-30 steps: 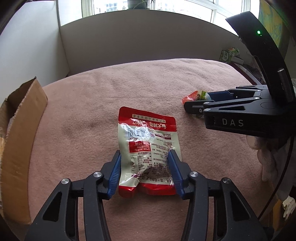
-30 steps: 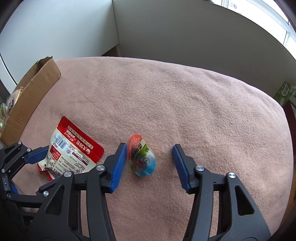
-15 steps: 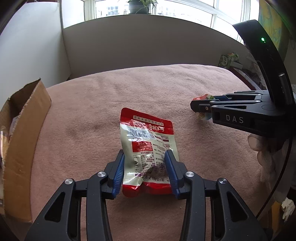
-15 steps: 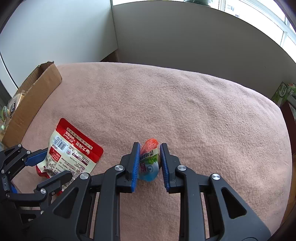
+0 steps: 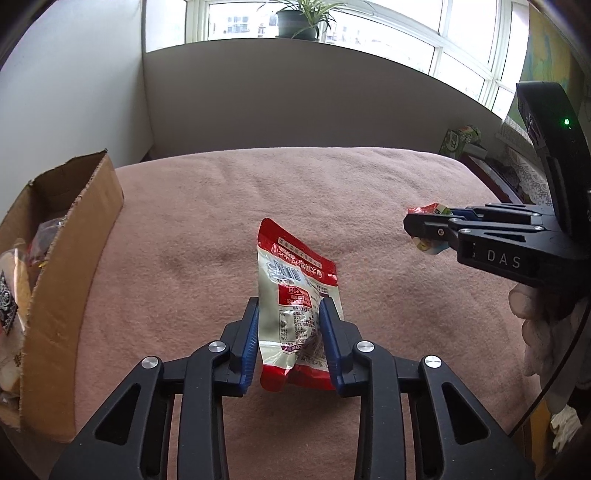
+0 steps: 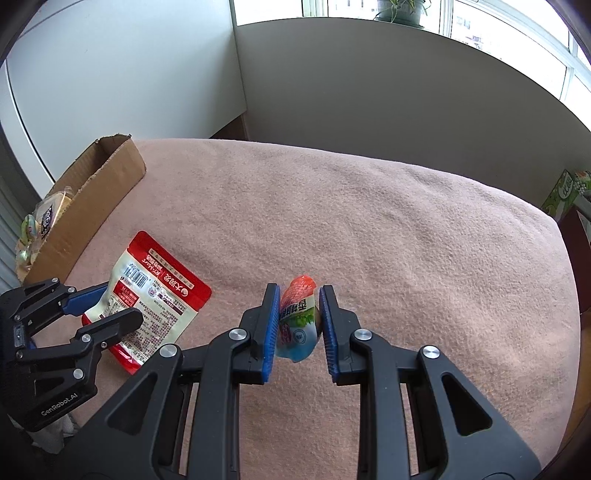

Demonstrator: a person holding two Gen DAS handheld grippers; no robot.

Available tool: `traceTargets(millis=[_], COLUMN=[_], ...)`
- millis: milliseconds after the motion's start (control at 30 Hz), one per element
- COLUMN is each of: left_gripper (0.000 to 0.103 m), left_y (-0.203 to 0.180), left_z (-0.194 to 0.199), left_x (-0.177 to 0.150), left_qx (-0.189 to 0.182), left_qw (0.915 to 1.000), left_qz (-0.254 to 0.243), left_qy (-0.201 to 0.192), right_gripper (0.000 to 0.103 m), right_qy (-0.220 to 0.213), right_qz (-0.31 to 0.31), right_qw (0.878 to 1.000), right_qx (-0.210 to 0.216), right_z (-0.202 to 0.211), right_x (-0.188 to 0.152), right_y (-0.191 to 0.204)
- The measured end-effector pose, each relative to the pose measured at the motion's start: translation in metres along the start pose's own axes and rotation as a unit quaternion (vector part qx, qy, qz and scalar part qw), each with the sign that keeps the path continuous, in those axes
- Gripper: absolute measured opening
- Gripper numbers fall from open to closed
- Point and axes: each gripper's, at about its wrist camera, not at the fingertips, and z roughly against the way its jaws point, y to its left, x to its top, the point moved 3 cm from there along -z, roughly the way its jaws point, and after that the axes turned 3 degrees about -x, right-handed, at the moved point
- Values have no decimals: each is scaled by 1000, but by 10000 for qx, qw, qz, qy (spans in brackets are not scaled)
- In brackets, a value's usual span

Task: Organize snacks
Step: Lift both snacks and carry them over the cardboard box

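The left gripper [image 5: 290, 343] is closing its jaws on the red pouch [image 5: 295, 295]. The right gripper [image 6: 298, 328] has its jaws clamped on the small packet [image 6: 298, 321]; only its own view shows the blue end.

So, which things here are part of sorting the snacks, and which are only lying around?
Part of the job:
- red and white pouch, left gripper closing on it
- small snack pack, clamped in right gripper
- cardboard box, snacks inside

Lying around:
- green carton
- potted plant
- pink blanket
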Motion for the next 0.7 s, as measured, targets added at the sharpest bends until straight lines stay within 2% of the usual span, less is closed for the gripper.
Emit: traceTargets(millis=[167,567,700], left_gripper=[24,22,20], left_y=[-11,-19,-19], left_z=[4,0,4], left_x=[3,8,10], left_qx=[-108,53,-57], left_qw=[9998,9995,9994], left_qz=[-93,-189,-55], left_qy=[-118,-254,-323], right_gripper=[22,22,22], right_qy=[-17,-69,-77], right_qz=[-48,-219,-192], right_qw=[10000,9997,9997], right_qx=[-7,55,131], right_z=[1,4,4], right_x=[1,4,4], right_y=[-3,-11,-7])
